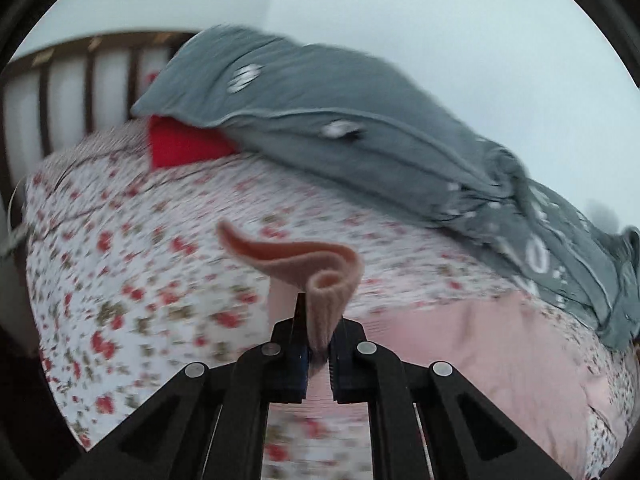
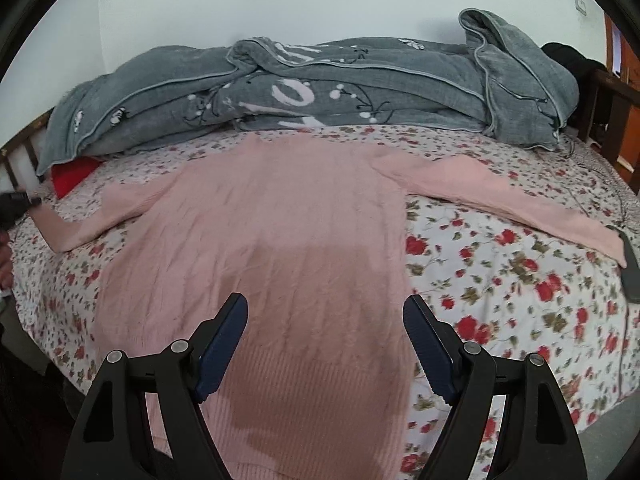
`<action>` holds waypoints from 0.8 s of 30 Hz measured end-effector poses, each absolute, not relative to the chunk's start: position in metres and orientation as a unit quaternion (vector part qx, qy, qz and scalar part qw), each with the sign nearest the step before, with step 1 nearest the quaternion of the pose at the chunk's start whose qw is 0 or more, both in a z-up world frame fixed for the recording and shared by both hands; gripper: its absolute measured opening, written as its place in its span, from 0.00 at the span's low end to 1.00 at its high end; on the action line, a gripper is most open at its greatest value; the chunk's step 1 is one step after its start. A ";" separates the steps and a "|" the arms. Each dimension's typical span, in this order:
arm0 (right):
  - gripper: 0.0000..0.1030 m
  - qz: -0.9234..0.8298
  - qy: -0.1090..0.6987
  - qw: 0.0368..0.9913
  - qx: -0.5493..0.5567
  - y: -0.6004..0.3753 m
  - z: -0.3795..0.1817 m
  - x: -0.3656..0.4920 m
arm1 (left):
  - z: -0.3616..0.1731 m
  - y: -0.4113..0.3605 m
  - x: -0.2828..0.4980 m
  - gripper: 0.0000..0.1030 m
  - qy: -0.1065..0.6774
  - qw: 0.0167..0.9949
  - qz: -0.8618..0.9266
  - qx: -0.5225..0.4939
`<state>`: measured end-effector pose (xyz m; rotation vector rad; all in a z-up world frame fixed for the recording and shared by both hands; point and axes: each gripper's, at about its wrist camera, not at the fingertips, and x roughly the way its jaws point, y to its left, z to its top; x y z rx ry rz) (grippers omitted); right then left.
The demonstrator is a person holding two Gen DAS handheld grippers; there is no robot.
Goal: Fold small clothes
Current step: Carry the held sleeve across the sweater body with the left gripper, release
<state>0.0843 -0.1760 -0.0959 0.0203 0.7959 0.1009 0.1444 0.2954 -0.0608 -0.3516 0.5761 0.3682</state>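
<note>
The far side of the bed [image 2: 500, 280] is blocked by a big grey blanket [image 2: 320, 92], while open flowered sheet is left beside the pink sweater [image 2: 280, 240].

A pink sweater [image 2: 280, 216] is lying flat on the floral bedsheet [image 2: 500, 280], sleeves spread. Beyond the sweater a grey blanket [image 2: 320, 96] is lying bunched. The right gripper [image 2: 325, 344] is hovering over the sweater's hem, jaws standing wide apart.

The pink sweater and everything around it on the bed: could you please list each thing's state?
Pink sweater: spread flat, sleeves out.
Left sleeve cuff: pinched, lifted, curled.
Left gripper: shut on cuff.
Right gripper: open, over the hem.
Grey blanket: bunched by wall.
Red item: partly under blanket.
</note>
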 end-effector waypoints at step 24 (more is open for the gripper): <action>0.78 -0.004 0.395 0.917 0.052 -0.279 -0.090 0.100 | -0.111 -0.113 0.307 0.07 0.397 0.916 -0.048 -0.024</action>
